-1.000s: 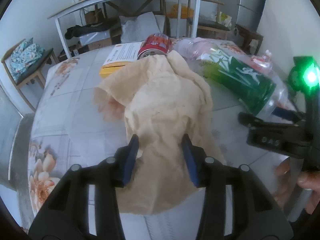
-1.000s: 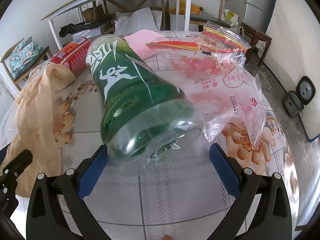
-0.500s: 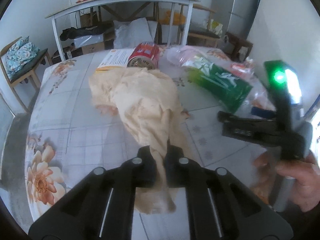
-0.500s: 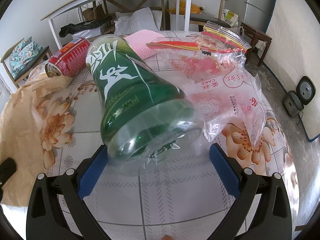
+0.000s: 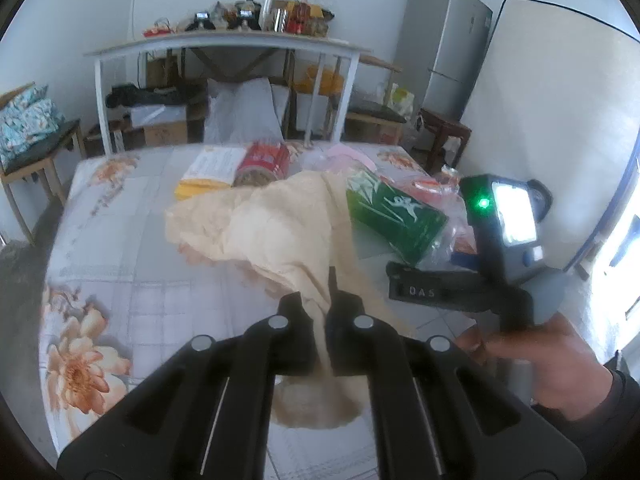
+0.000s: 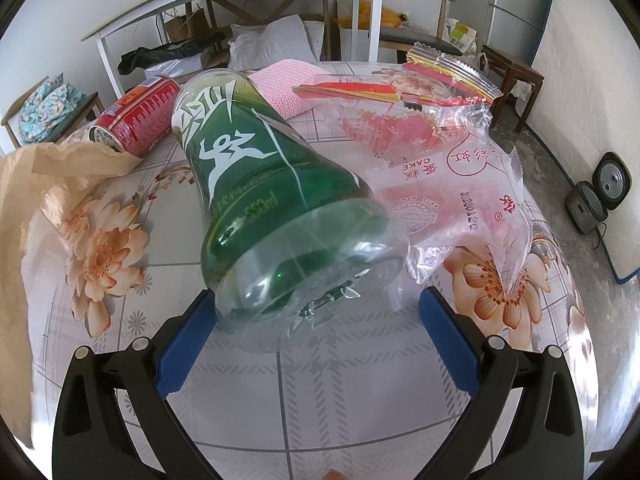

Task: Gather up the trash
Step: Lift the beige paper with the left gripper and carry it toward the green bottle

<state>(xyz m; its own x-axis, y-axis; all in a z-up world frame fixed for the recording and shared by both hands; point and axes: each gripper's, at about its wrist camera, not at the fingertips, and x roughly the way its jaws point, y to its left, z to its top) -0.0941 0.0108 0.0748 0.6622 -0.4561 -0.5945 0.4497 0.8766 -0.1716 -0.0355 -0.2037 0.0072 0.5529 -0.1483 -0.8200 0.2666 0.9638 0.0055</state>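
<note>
One green bottle lies empty between the right gripper's wide-apart jaws, untouched. One red can and one plastic bag lie beyond. Left gripper is clenched on the brown paper.

White walls, daylight flooding in from the lower right of the left view. Floral tablecloth with grey grid lines covers the near table. Behind it, a long white-legged table with a cluttered top; boxes and a grey pillow stored beneath. Wooden chair with blue patterned cushions at left. Grey refrigerator in the far right corner. White mattress leans on the right wall. Bare grey floor; rice cooker sits on it.
</note>
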